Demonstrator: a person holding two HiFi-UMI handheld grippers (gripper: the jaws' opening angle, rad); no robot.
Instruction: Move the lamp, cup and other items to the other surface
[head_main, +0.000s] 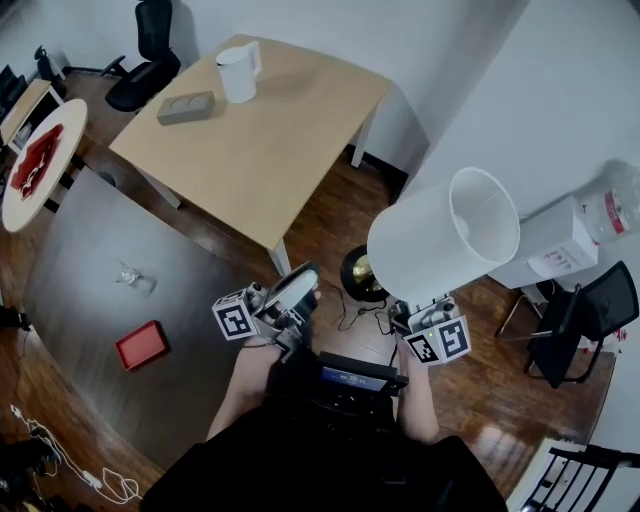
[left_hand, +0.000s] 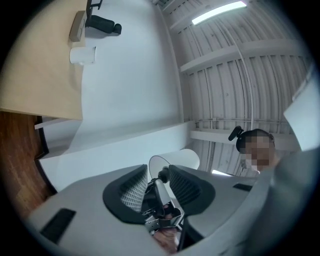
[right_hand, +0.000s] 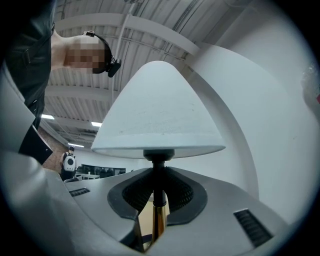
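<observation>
Above the wooden floor (head_main: 330, 215), right gripper (right_hand: 159, 192) clamps the lamp (right_hand: 157, 115) at its stem; left gripper (left_hand: 159, 186) grips a dark object (left_hand: 162, 205).

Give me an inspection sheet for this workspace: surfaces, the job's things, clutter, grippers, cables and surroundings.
Surface: light wood table carries two things; dark grey table beside it carries two more.
Job's things: white-shaded lamp with brass stem is held in the air; white handled cup stands on the wood table.
Clutter: grey rectangular box beside the cup; red tray and small clear glass item on the grey table.
Grippers: right gripper is shut on the lamp stem, just under the shade; left gripper is shut on a dark-and-silver object, possibly a stapler.
Cables: black cord and white cable lie on the floor.
Surroundings: black office chair; round white table.
</observation>
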